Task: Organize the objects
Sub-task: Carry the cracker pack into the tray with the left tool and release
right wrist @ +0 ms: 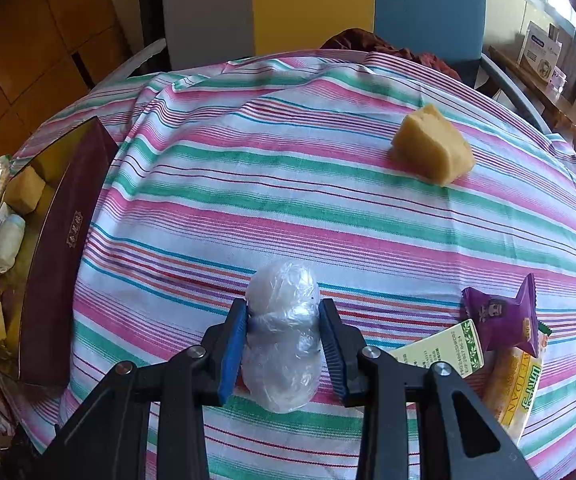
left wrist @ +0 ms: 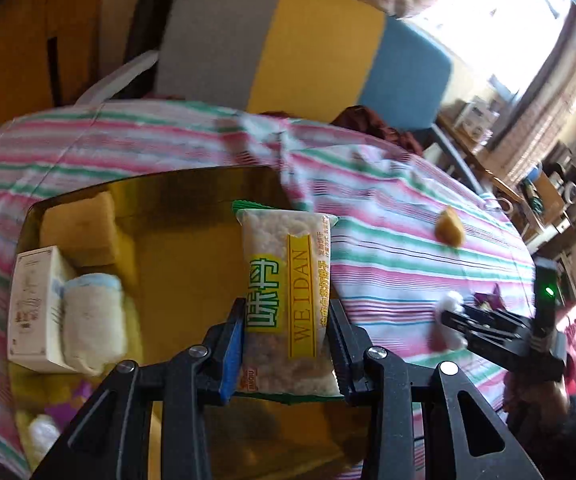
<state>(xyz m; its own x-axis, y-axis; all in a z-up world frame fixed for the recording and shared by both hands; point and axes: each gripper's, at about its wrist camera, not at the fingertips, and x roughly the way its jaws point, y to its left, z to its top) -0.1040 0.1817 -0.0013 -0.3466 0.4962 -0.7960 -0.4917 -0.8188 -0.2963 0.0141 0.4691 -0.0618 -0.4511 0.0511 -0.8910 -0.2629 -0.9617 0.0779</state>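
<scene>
My left gripper (left wrist: 285, 312) is shut on a WEIDAN snack packet (left wrist: 288, 300) and holds it over the gold-lined box (left wrist: 191, 264). The box holds a white carton (left wrist: 33, 308), a rolled white towel (left wrist: 91, 320) and a yellow block (left wrist: 81, 234). My right gripper (right wrist: 283, 316) is shut on a plastic-wrapped white bundle (right wrist: 281, 332) just above the striped cloth (right wrist: 288, 184). A yellow cake block (right wrist: 432, 148) lies on the cloth at the far right. The right gripper also shows in the left wrist view (left wrist: 454, 318).
A purple snack packet (right wrist: 504, 316), a green-white card (right wrist: 444, 348) and another WEIDAN packet (right wrist: 516, 384) lie at the right. The box's dark red wall (right wrist: 63, 256) stands at the left. A grey, yellow and blue chair (right wrist: 320, 4) stands behind the table.
</scene>
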